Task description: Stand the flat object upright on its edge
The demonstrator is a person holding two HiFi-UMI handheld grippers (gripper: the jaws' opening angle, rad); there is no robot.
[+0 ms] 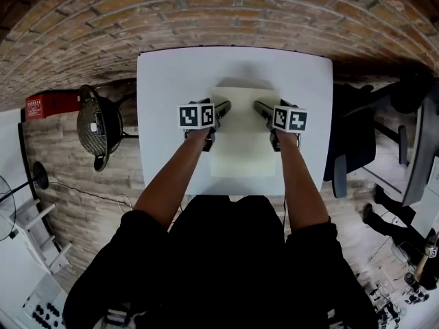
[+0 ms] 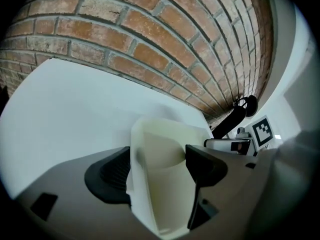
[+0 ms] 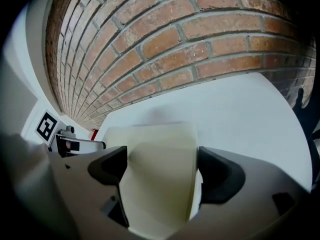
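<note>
A pale cream panel point(image 1: 243, 149) sits mid-table on the white table point(image 1: 164, 81); from above we cannot tell whether it lies flat or leans. The only markings we can make out are black-and-white squares on each marker cube point(image 1: 197, 115). The left gripper point(image 2: 160, 165) and right gripper point(image 3: 163, 173) both stand wide apart, the panel between their jaws, unclamped. Only the head view gives us the red box point(image 1: 51, 105), its print too small to read, and the mesh chair point(image 1: 98, 125).
</note>
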